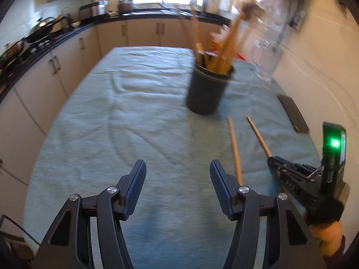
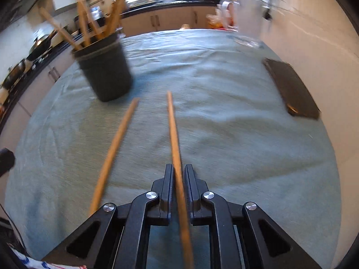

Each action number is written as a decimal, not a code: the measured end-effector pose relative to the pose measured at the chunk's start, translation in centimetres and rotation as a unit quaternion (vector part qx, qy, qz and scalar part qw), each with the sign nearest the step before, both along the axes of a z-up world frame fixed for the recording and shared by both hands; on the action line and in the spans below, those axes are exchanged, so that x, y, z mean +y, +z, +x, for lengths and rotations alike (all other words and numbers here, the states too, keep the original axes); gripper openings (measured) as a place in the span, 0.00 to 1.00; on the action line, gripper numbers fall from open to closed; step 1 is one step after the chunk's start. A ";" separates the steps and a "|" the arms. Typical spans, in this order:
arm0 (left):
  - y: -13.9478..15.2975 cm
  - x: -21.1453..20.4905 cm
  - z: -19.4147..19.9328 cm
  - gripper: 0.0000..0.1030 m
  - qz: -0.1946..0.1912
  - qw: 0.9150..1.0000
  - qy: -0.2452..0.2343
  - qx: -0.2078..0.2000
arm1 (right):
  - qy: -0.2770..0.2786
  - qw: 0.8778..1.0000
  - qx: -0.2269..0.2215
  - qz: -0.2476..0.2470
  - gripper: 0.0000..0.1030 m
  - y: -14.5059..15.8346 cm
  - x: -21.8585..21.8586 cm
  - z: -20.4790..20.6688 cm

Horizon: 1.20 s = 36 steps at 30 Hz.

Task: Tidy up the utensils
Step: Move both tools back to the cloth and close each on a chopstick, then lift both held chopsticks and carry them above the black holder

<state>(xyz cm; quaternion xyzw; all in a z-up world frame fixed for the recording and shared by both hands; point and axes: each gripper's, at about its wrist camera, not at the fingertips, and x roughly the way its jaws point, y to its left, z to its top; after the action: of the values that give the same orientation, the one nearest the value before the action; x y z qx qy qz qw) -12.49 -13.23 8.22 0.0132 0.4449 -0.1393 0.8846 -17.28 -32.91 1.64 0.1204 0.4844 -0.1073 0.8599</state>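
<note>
A black holder (image 1: 207,89) (image 2: 105,71) crammed with several wooden chopsticks stands on the green tablecloth (image 1: 112,112). Two more wooden chopsticks are in front of it. My right gripper (image 2: 179,167) (image 1: 272,159) is shut on one chopstick (image 2: 172,123) (image 1: 259,136), whose far tip points toward the holder. The other chopstick (image 2: 116,145) (image 1: 234,148) lies loose on the cloth just left of it. My left gripper (image 1: 177,163) hangs open over bare cloth, with the loose chopstick running past its right finger and nothing between its jaws.
A dark flat slab (image 2: 291,89) (image 1: 294,114) lies at the table's right edge by the wall. A clear glass jar (image 1: 267,60) stands at the far right corner. Kitchen counters with a wok (image 1: 44,27) run along the left and back.
</note>
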 end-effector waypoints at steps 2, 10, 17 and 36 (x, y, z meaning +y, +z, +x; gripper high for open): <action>-0.8 -1.7 0.2 0.56 0.001 1.000 -0.020 0.014 | -0.013 1.000 0.000 0.009 0.10 0.1 -1.2 -1.2; -3.8 -8.2 1.3 0.56 0.039 0.994 -0.094 0.043 | -0.019 0.998 -0.012 0.055 0.10 0.1 -3.3 -3.8; -5.6 -10.0 3.6 0.41 0.043 0.987 -0.125 0.088 | -0.014 0.998 -0.010 0.055 0.10 0.2 -3.1 -3.8; -5.8 -5.0 2.0 0.07 0.004 0.982 -0.101 0.161 | 0.000 0.996 0.001 0.090 0.21 0.8 -2.2 -6.6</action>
<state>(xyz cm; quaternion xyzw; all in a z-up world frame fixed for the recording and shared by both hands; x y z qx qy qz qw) -10.47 -18.20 2.38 0.0387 0.5784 -0.2265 0.7827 -23.92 -35.10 2.42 0.1971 0.4933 -0.0632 0.8449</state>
